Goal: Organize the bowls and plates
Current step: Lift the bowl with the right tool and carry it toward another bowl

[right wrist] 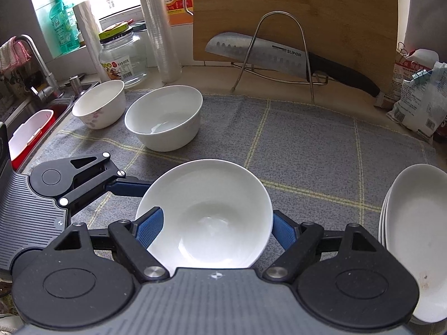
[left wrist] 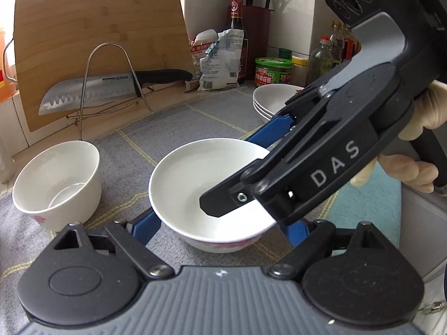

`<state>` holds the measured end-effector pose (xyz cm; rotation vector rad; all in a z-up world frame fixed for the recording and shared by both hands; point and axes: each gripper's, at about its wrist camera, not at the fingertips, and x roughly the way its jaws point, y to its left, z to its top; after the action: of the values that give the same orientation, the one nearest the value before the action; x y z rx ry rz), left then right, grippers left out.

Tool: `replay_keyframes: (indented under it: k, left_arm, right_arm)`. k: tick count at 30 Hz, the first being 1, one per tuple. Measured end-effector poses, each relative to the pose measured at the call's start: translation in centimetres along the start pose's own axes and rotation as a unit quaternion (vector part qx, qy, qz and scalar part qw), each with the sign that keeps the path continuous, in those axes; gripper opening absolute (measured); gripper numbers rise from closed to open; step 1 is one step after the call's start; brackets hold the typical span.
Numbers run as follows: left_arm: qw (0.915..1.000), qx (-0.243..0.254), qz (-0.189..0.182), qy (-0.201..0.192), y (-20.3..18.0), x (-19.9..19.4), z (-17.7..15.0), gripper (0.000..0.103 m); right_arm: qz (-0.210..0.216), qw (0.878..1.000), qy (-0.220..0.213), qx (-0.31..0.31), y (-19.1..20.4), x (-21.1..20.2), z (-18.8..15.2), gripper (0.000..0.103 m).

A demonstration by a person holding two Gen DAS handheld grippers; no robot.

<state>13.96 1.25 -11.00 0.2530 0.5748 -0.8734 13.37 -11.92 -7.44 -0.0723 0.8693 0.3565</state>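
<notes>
A white bowl (left wrist: 195, 173) with a pink pattern on its outside sits in the middle of the grey checked cloth (left wrist: 173, 128). My left gripper (left wrist: 223, 223) is shut on it, one blue finger against each side. In the right wrist view, one left finger (right wrist: 128, 189) touches the bowl (right wrist: 212, 212) at its left rim. My right gripper (left wrist: 226, 173) comes in from the right, jaws apart. One finger is inside the bowl and the other is outside the far rim. I cannot tell whether the bowl rests on the cloth.
A plain white bowl (right wrist: 164, 117) and a flowered one (right wrist: 97, 106) stand at the cloth's far left, near the sink (right wrist: 42, 106). White plates (right wrist: 416, 237) are stacked at the right. Behind are a cutting board (right wrist: 307, 5), a racked knife (right wrist: 265, 53), jars, bottles and bags.
</notes>
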Motion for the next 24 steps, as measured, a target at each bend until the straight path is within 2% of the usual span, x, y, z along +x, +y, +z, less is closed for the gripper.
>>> replay_keyframes:
  k: [2,5,10,14,24]
  left_arm:
    - [1.0,-0.003,0.0,-0.001,0.0,0.0,0.0,0.091]
    - [1.0,-0.002,0.006,-0.004,0.0,0.0,0.1,0.102]
    - [0.9999,-0.01,0.011,0.0,0.4,-0.3,-0.3,0.102]
    - [0.9992,-0.032,0.024,-0.002,1.0,-1.6,-0.9,0.102]
    - [0.99,-0.094,0.105,-0.001,4.6,-4.2,-2.9,0.102]
  right_arm:
    - [0.0,1.0,0.0,0.001,-0.1,0.1,0.0,0.087]
    - [0.01,1.0,-0.001,0.005,-0.3,0.1,0.0,0.091]
    - [0.007,1.0,-0.004,0.003,-0.2,-0.1,0.0,0.102]
    - [0.004,1.0,-0.012,0.009,-0.2,-0.7,0.1,0.103]
    - [-0.013,0.999,-0.03,0.002,1.1,-1.4,1.0,0.103]
